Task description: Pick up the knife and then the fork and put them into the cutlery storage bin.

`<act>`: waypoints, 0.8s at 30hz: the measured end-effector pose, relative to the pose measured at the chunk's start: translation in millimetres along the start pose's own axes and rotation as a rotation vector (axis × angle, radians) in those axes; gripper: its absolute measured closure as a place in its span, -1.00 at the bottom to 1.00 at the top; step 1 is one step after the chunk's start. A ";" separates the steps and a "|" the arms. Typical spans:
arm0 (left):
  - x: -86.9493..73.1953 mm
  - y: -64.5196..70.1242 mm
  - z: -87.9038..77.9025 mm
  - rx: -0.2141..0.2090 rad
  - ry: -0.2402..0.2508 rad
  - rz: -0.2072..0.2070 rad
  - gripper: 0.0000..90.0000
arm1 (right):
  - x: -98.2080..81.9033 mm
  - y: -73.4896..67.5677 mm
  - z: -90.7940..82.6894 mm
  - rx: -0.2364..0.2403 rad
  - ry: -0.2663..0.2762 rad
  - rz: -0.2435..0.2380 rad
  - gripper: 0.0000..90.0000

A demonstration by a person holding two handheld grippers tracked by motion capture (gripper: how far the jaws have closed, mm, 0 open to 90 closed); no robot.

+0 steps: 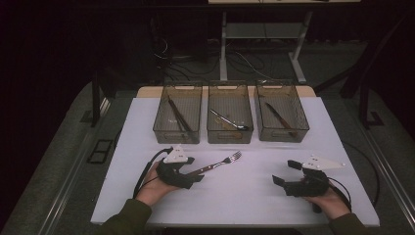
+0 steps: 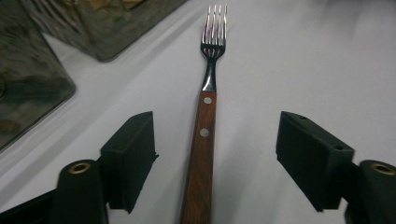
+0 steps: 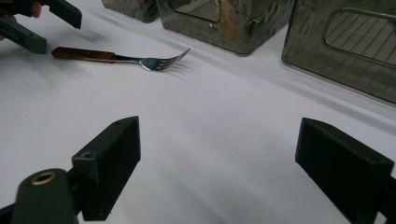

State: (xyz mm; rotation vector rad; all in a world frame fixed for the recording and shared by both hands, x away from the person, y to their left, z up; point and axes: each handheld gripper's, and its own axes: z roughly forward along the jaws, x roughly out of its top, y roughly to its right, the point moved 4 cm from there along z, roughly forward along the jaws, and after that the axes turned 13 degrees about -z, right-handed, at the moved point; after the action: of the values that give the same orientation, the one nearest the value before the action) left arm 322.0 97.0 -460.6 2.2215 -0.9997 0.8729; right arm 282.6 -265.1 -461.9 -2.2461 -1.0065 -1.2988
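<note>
Room was dark, light fell mostly on the counter (image 1: pixel 254 196), which had a white top with a wood edge showing at its far side. Grey floor (image 1: pixel 63 161) around it. Behind the counter stood a second table's metal frame (image 1: pixel 223 49) with a crossbar and two legs, pale top at the upper edge. Black cables (image 1: pixel 171 56) lay tangled on the floor near it. Dark posts (image 1: pixel 95 98) stood left and right. Back wall was too dark to tell.

Lighting: dim overall; bench (image 1: pixel 274 191) top lit, surroundings near black. Shadows: soft. Focus: fork (image 2: pixel 205 121) tines sharp, near handle blurred.
</note>
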 end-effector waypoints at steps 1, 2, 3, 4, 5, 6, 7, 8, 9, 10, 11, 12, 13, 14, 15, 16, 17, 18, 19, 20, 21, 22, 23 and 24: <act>1.6 -0.4 3.1 -0.002 -0.010 0.007 -0.26 | -0.2 -0.4 0.8 0.001 -0.005 0.002 -0.69; 3.0 -0.4 6.5 -0.004 -0.016 0.009 -0.20 | -0.2 -0.5 1.5 0.002 -0.008 0.002 -0.69; 4.2 -1.1 9.3 -0.005 -0.023 0.016 -0.15 | -0.2 -1.0 1.9 0.004 -0.008 0.001 -0.69; 5.0 -1.8 11.9 -0.010 -0.034 0.022 -0.10 | -0.1 -1.1 2.0 0.005 -0.012 -0.003 -0.69; 5.6 -2.0 14.8 -0.012 -0.040 0.021 -0.04 | 0.0 -1.2 2.1 0.005 -0.012 -0.005 -0.69; 6.0 -2.3 17.4 -0.017 -0.049 0.023 0.01 | 0.0 -1.1 2.1 0.006 -0.012 -0.006 -0.69; 6.4 -3.0 19.7 -0.024 -0.059 0.030 0.07 | -0.1 -0.9 2.1 0.008 -0.012 -0.006 -0.69; 6.5 -3.4 21.7 -0.031 -0.072 0.031 0.13 | -0.2 -0.7 2.0 0.008 -0.011 -0.005 -0.69; 6.8 -3.9 24.0 -0.034 -0.079 0.034 0.20 | -0.2 -0.5 1.8 0.007 -0.010 -0.004 -0.69; 7.4 -4.2 26.7 -0.033 -0.082 0.034 0.24 | -0.2 -0.3 1.6 0.007 -0.010 -0.003 -0.69; 8.4 -4.9 29.0 -0.028 -0.089 0.042 0.27 | -0.1 -0.1 1.5 0.007 -0.009 -0.002 -0.69; 9.5 -4.7 31.6 -0.023 -0.088 0.040 0.29 | -0.2 0.1 1.5 0.007 -0.009 -0.004 -0.69; 10.6 -5.1 33.9 -0.027 -0.094 0.042 0.32 | -0.1 -0.1 1.5 0.007 -0.009 -0.002 -0.69; 11.4 -5.8 35.9 -0.027 -0.103 0.051 0.37 | -0.1 -0.1 1.4 0.008 -0.009 -0.005 -0.69; 11.4 -5.2 38.3 -0.031 -0.105 0.046 0.40 | 0.1 -0.1 1.3 0.009 -0.008 -0.008 -0.69; 12.1 -5.2 39.3 -0.029 -0.099 0.050 0.43 | 0.3 -0.5 1.5 0.008 -0.003 -0.006 -0.69; 12.5 -5.4 39.8 -0.027 -0.100 0.050 0.47 | 0.5 -0.6 1.5 0.007 -0.002 -0.007 -0.69; 12.9 -5.9 40.0 -0.026 -0.099 0.053 0.53 | 0.5 -0.5 1.7 0.008 -0.001 -0.007 -0.69; 12.5 -5.8 40.4 -0.031 -0.097 0.048 0.59 | 0.4 -0.4 1.6 0.009 -0.006 -0.009 -0.69; 12.5 -6.0 40.4 -0.033 -0.096 0.051 0.64 | 0.3 -0.2 1.8 0.010 -0.007 -0.010 -0.69; 12.5 -6.8 40.1 -0.036 -0.102 0.055 0.68 | 0.4 -0.3 2.0 0.011 -0.008 -0.010 -0.69; 12.7 -6.9 40.5 -0.041 -0.096 0.046 0.69 | 0.5 -0.3 2.1 0.012 -0.008 -0.013 -0.69; 12.7 -7.2 40.5 -0.044 -0.096 0.050 0.70 | 0.7 -0.5 2.1 0.011 -0.007 -0.016 -0.69; 12.7 -7.2 40.5 -0.046 -0.095 0.048 0.70 | 0.9 -0.7 2.3 0.013 -0.006 -0.016 -0.69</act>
State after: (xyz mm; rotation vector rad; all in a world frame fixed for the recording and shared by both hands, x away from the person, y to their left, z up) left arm 347.7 67.5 -478.7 2.2264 -1.1100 0.7637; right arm 283.8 -262.8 -462.3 -2.2382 -1.0337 -1.2891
